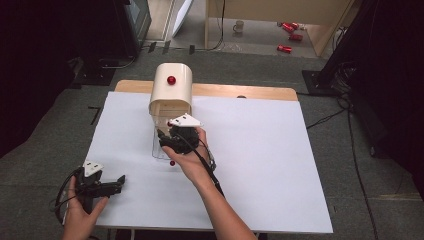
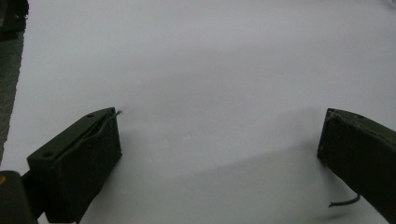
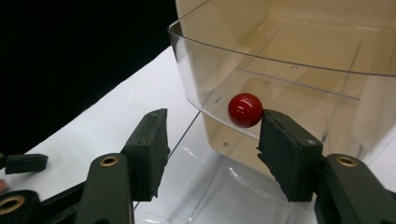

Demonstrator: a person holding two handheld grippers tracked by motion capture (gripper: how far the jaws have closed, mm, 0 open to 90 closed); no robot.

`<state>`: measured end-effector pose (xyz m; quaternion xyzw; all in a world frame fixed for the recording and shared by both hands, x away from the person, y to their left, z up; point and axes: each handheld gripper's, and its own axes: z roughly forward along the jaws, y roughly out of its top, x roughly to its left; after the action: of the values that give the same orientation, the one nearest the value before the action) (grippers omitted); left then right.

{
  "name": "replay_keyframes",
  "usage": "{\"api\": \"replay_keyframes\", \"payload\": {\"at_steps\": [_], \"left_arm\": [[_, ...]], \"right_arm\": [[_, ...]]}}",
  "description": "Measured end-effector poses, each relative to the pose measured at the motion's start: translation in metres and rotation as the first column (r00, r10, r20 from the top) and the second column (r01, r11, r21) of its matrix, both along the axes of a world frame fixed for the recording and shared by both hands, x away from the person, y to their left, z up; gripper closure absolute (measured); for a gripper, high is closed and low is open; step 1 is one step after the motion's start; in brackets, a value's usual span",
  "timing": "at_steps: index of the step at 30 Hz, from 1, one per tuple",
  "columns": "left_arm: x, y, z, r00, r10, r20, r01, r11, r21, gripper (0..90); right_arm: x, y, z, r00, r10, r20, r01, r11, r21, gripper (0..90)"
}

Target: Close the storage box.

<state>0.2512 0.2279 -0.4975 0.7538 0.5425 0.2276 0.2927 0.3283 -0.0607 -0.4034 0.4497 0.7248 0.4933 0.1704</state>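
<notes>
Right tongs (image 1: 165,135) held in the right hand (image 1: 192,155) at mid-worktop, just in front of the cream box (image 1: 171,90) that stands at the far edge. Jaws parted about halfway, nothing pinched between them; no earlier look to compare. Seen in the right gripper view: right tongs (image 3: 210,154) aimed at the clear plastic drawer (image 3: 289,60), pulled out of the box toward the near side, with the red ball knob (image 3: 245,110) on the drawer's curved front wall. Knob sits just beside the tip of the right-hand jaw, possibly grazing it, hard to tell; well clear of the left-hand jaw. Second red knob (image 1: 171,80) on the rounded top front of the cream box. Small red dot (image 1: 172,163) on the white sheet just near of the drawer, beside the right hand; too small to identify. Left tongs (image 1: 117,182) low at the near left corner of the worktop (image 1: 260,165), gripped by the left hand (image 1: 80,210), pointing right. In the left gripper view, left tongs (image 2: 219,140) spread wide over bare white sheet, nothing between them. Cable trailing down the right forearm toward the near edge.
</notes>
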Motion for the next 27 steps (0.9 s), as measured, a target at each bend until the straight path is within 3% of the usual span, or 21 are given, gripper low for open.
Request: {"api": "replay_keyframes", "payload": {"at_steps": [15, 22, 25, 27], "left_arm": [[0.000, 0.000, 0.000, 1.0000, 0.001, 0.000, -0.001, 1.0000, -0.001, 0.0], [0.000, 0.000, 0.000, 1.0000, 0.001, 0.001, -0.001, 1.0000, 0.000, 0.0], [0.000, 0.000, 0.000, 1.0000, 0.000, 0.000, 0.000, 1.0000, 0.000, 0.0], [0.000, 0.000, 0.000, 1.0000, 0.000, 0.001, 0.000, 1.0000, 0.000, 0.0]], "right_arm": [[0.013, 0.001, -0.004, 0.9997, -0.023, -0.006, 0.023, 0.9997, 0.008, 49.0], [0.008, -0.002, -0.002, 0.9999, -0.013, -0.011, 0.013, 0.9997, 0.019, 44.9], [0.001, -0.005, -0.001, 0.9997, 0.026, 0.001, -0.026, 0.9990, 0.037, 40.1], [-0.006, -0.008, -0.001, 0.9985, 0.054, 0.007, -0.055, 0.9979, 0.035, 31.3]]}}
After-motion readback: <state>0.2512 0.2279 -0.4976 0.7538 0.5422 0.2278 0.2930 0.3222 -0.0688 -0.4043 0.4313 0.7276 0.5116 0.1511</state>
